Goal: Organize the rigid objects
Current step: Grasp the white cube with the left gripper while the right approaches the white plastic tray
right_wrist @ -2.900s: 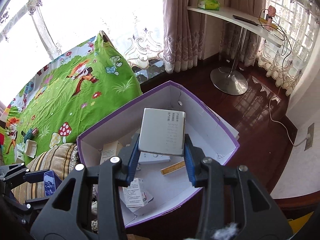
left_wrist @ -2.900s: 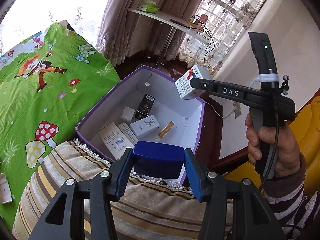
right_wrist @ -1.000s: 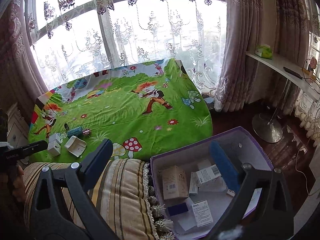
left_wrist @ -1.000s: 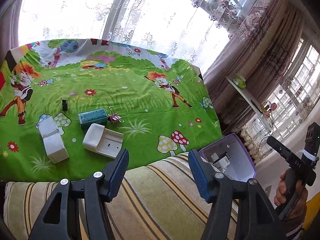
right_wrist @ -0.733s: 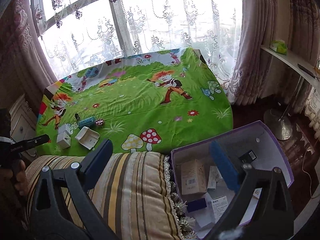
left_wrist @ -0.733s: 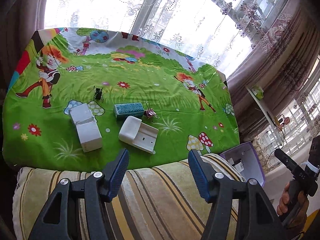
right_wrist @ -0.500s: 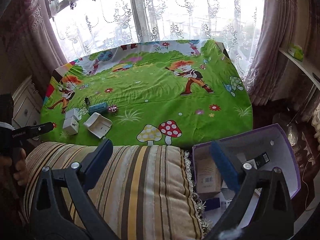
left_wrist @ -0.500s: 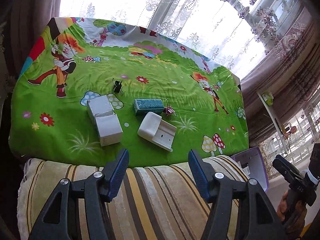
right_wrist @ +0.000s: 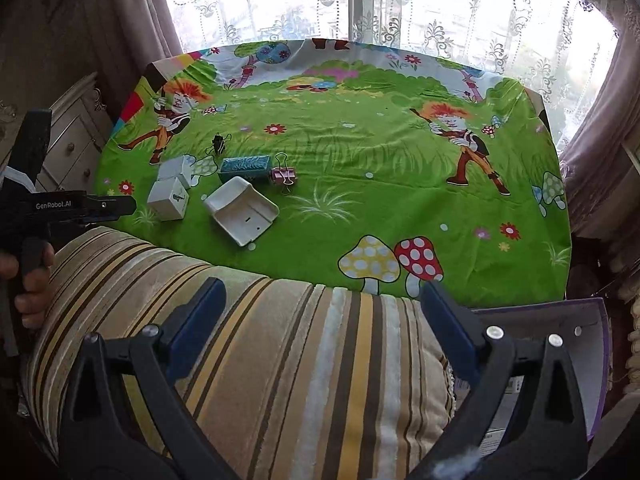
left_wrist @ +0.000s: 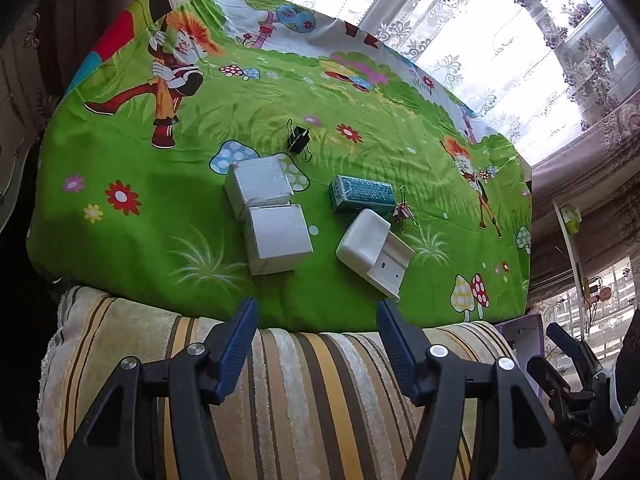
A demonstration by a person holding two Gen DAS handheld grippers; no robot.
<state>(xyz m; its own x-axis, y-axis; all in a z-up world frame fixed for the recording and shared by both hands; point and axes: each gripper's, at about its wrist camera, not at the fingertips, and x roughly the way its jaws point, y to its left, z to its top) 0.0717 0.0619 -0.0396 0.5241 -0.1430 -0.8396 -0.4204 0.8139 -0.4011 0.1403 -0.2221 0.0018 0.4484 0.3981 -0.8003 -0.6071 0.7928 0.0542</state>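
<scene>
On the green cartoon tablecloth (left_wrist: pixel 360 140) lie two white boxes (left_wrist: pixel 276 240) (left_wrist: pixel 258 186), a teal box (left_wrist: pixel 362 194), a white plastic holder (left_wrist: pixel 374 246), a black binder clip (left_wrist: pixel 299 140) and a pink binder clip (left_wrist: pixel 405 213). The same group shows in the right wrist view: white boxes (right_wrist: pixel 168 198), teal box (right_wrist: pixel 245 168), holder (right_wrist: pixel 242 210). My left gripper (left_wrist: pixel 314 334) is open and empty above the striped cushion, short of the boxes. My right gripper (right_wrist: pixel 322 332) is open and empty, further right.
A striped cushion (right_wrist: pixel 260 360) lies along the table's near edge. A purple-rimmed box (right_wrist: pixel 560 360) with small cartons sits low at the right, beside the cushion. A white drawer cabinet (right_wrist: pixel 76 136) stands left; curtains and windows are behind the table.
Both grippers let go of their boxes over the purple box and swung left to face the table. The objects on the cloth have grown nearer in the left view.
</scene>
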